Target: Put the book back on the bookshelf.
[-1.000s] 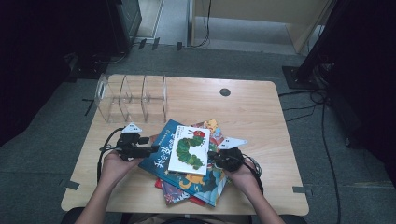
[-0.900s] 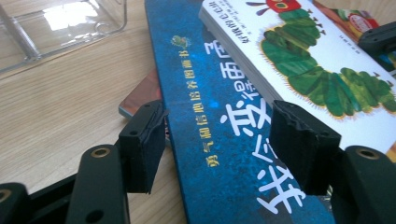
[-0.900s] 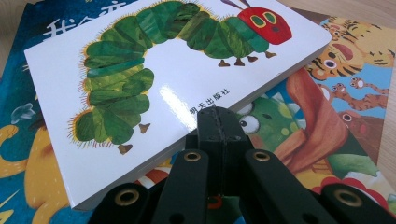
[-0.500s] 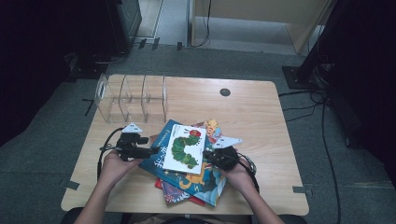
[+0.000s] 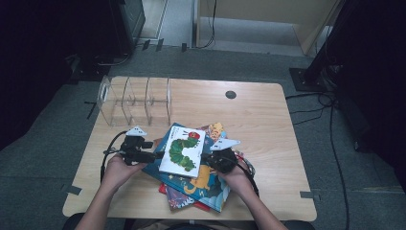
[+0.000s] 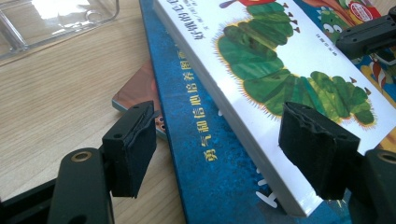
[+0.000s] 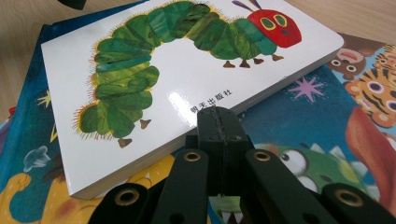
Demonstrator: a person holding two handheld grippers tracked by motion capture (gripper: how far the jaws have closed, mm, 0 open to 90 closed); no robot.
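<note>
A white caterpillar book [image 5: 182, 151] [image 7: 187, 79] lies on top of a loose stack of picture books [image 5: 201, 184] at the table's front middle. My left gripper [image 5: 154, 155] [image 6: 219, 140] is at the book's left side. Its jaws have just been opening and now stand wide apart, with the book's near corner [image 6: 261, 154] between them and no pad pressing on it. On the other side, my right gripper [image 5: 208, 158] [image 7: 218, 116] is shut on nothing, its tips against the book's right edge. The left gripper view has it at the top right [image 6: 369, 35].
A clear plastic rack with upright dividers [image 5: 134, 98] [image 6: 56, 18] stands behind the left gripper. Under the white book lies a large blue book [image 6: 205, 158] [image 7: 317, 93]. The wooden table [image 5: 268, 124] has a small round hole [image 5: 231, 94] at the back.
The white book has slid a little to the left across the stack, and my right gripper moved left with it. The left hand stayed where it was.
</note>
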